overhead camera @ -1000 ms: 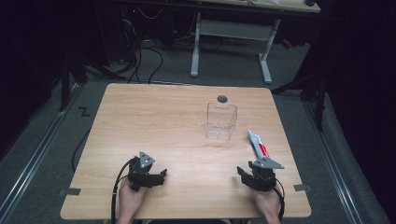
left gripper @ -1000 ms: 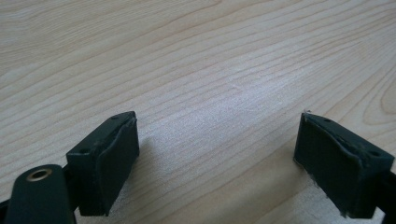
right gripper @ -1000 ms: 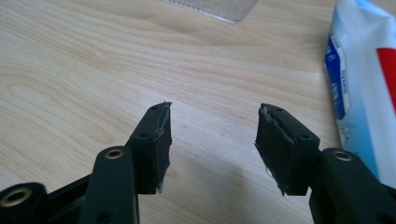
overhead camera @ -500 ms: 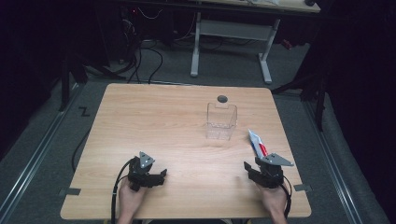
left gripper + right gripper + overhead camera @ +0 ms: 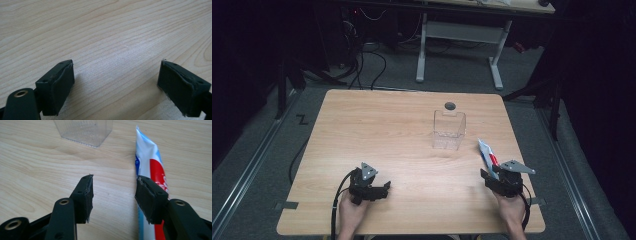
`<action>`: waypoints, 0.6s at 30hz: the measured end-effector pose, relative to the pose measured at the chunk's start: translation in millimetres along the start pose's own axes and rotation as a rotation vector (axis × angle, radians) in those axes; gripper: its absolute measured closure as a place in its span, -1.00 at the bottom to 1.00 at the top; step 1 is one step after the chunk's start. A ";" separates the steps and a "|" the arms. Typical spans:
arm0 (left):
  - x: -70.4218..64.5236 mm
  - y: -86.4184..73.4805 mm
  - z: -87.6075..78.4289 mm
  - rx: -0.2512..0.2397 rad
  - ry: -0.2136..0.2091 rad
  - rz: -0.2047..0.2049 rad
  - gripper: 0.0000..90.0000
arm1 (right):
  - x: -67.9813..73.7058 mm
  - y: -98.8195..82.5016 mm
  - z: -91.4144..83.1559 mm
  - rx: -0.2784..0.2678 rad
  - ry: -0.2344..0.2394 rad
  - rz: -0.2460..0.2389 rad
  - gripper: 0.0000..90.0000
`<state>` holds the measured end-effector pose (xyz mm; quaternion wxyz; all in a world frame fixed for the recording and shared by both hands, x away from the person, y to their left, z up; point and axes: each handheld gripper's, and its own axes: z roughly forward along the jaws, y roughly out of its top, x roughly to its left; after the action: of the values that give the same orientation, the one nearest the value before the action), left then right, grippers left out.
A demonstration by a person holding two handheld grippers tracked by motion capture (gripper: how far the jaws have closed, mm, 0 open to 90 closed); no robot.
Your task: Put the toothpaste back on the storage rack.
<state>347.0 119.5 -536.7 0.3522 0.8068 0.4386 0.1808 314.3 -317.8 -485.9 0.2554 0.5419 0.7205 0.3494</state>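
A white, blue and red toothpaste tube (image 5: 485,151) (image 5: 150,162) lies flat near the table's right edge. A clear plastic container (image 5: 449,130) (image 5: 85,130) stands upright left of it and farther back. My right gripper (image 5: 488,176) (image 5: 113,192) hovers at the tube's near end. Its jaws have just been closing a little and stand open with bare wood between them; the right-hand jaw is over the tube. My left gripper (image 5: 385,188) (image 5: 116,80) rests low over the front left of the table, open with nothing between its jaws.
The wooden table (image 5: 377,125) has a small dark round spot (image 5: 450,105) behind the container. A cable (image 5: 337,200) trails from the left gripper over the front edge. Beyond the table stands a desk frame (image 5: 459,35) on a grey floor.
My right gripper has shifted right and a little up, ending over the near end of the tube. The left gripper has stayed put.
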 end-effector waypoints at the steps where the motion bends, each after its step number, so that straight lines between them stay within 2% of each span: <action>1: 0.0 0.0 0.0 0.000 0.000 0.000 -0.69 | -2.0 0.5 -0.1 0.000 -0.003 0.005 0.07; 11: 0.0 0.0 0.0 0.000 0.000 0.000 -0.69 | -14.3 5.2 1.3 0.011 -0.018 0.031 0.08; 18: 0.0 0.0 0.0 0.000 0.000 0.000 -0.69 | -22.0 13.8 4.0 0.029 -0.034 0.018 0.19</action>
<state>347.0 119.5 -536.7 0.3521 0.8067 0.4387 0.1808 331.9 -335.6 -477.9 0.2566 0.5578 0.7162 0.3318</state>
